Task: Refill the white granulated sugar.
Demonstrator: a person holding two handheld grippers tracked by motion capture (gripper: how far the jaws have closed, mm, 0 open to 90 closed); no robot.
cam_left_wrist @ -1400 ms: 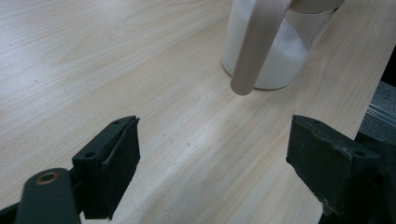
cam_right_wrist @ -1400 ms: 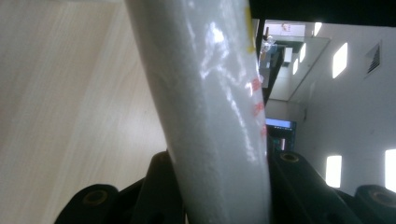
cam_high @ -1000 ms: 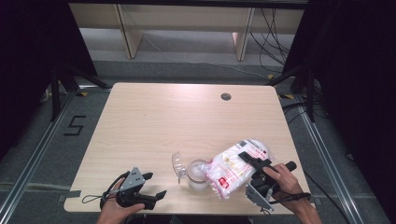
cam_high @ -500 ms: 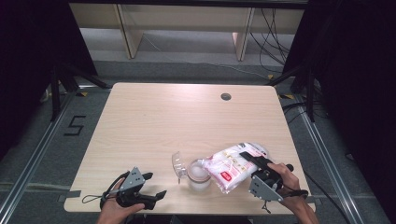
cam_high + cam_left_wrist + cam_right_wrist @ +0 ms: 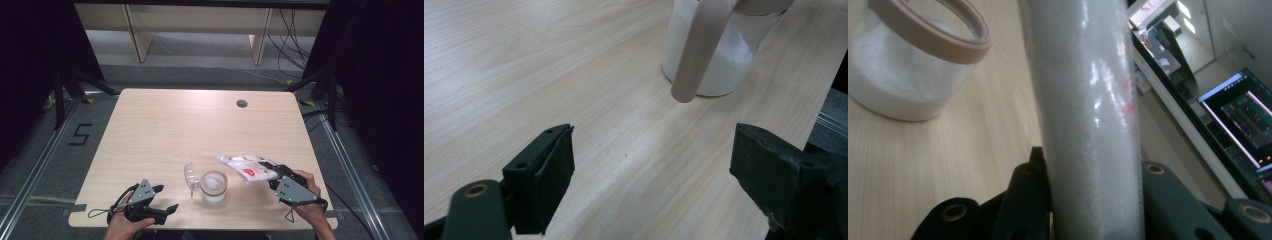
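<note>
Right tongs (image 5: 270, 176) clamp the sugar bag (image 5: 247, 167), which has tipped flatter since a second ago, its mouth now over the jar (image 5: 214, 186) just ahead, so pouring looks close. Left tongs (image 5: 162, 199) gape wide, empty, jar beyond them.

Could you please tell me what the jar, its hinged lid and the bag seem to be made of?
Jar: clear glass or hard plastic; the white grains show through its glossy wall. Lid: see-through too, with a beige, matte ring that looks like rubber. Bag: thin glossy plastic film, printed red and white, creased where the right tongs grip it.
</note>
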